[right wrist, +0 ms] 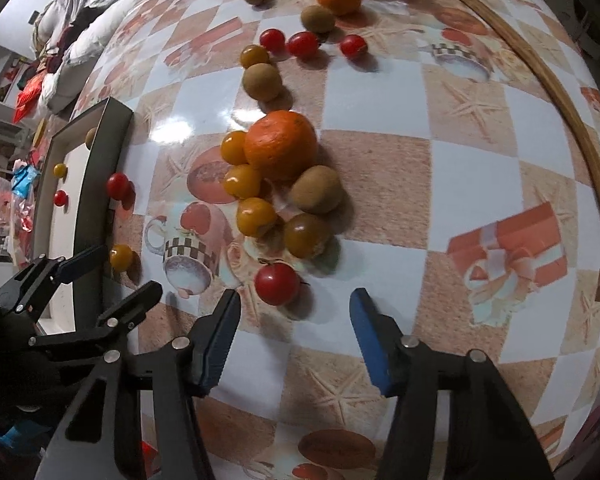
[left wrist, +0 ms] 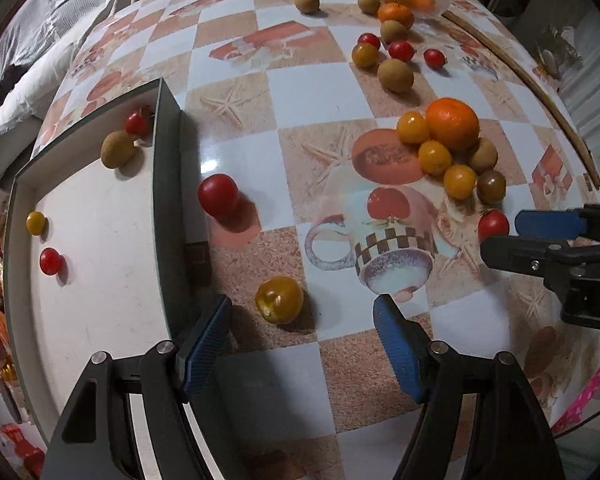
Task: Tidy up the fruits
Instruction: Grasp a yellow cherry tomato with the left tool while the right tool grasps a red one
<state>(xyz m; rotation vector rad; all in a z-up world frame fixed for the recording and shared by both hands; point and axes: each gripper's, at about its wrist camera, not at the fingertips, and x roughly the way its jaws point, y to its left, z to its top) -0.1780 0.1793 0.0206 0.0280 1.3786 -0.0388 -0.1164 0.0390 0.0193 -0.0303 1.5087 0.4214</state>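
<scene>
Both grippers gape over loose fruit

Left gripper point(left wrist: 302, 340), wide open and empty, frames a yellow tomato point(left wrist: 279, 299) at lower centre (tray point(left wrist: 166, 184) at left); right gripper point(right wrist: 294, 338), equally open and empty, faces a red tomato point(right wrist: 277, 283) below the fruit cluster point(right wrist: 280, 184).

Bare tablecloth point(right wrist: 400, 184) right of fruit cluster point(right wrist: 278, 184)

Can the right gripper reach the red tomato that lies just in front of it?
Probably yes. The right gripper is open, and the red tomato lies on the table just ahead of its fingers, nothing between them.
</scene>
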